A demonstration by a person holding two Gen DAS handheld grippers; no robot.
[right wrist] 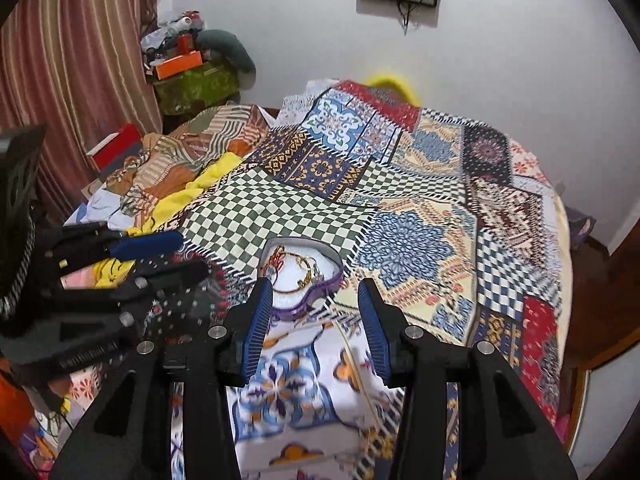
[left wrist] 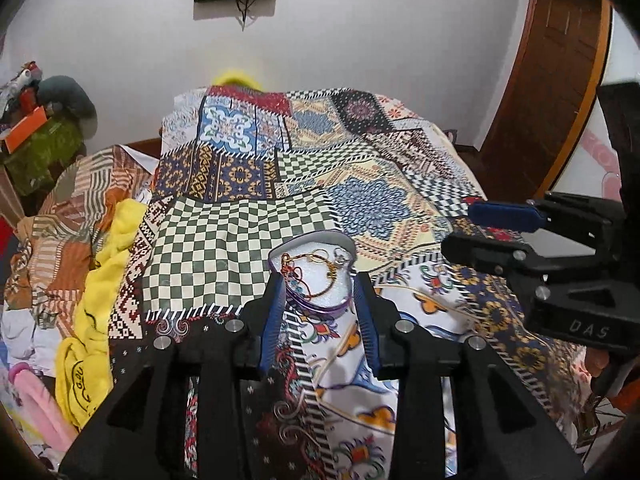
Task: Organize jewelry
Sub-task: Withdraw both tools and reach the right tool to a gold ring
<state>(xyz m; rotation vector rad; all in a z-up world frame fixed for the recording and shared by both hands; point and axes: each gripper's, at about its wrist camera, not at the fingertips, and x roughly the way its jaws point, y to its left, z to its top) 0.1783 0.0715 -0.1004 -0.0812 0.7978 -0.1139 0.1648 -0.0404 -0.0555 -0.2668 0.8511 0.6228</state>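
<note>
While the patchwork bedspread (left wrist: 248, 216) of checks, florals and tile prints lies spread over the bed, the left wrist view shows the left gripper (left wrist: 320, 304) with its ribbed blue pads spread to either side of a heart-shaped tray with a glossy purple rim and white foam lining (left wrist: 316, 276). Whether the pads touch the rim cannot be told; the tray's near lobes sit between the fingertips, its point beyond them. On the foam lie a thin gold chain bracelet (left wrist: 326, 280), a red knotted cord (left wrist: 290, 266) towards the left finger, and a small silver ring (left wrist: 340, 256) towards the right finger. To the right of the fingers the right gripper (left wrist: 480, 228) hangs above the cloth, its blue pad and black jaw apart.

From the right wrist view, the right gripper (right wrist: 316, 304) is also wide open, nothing between its pads; the tray (right wrist: 328, 284) lies just beyond the left fingertip, resting flat on the cloth. The left gripper (right wrist: 160, 252) reaches in from the left.

Judging by this, the step in hand is steadying the tray, with sorting still to come. The next move likely calls for a fine pinch on the limp chain, which may tangle with the cord.
</note>
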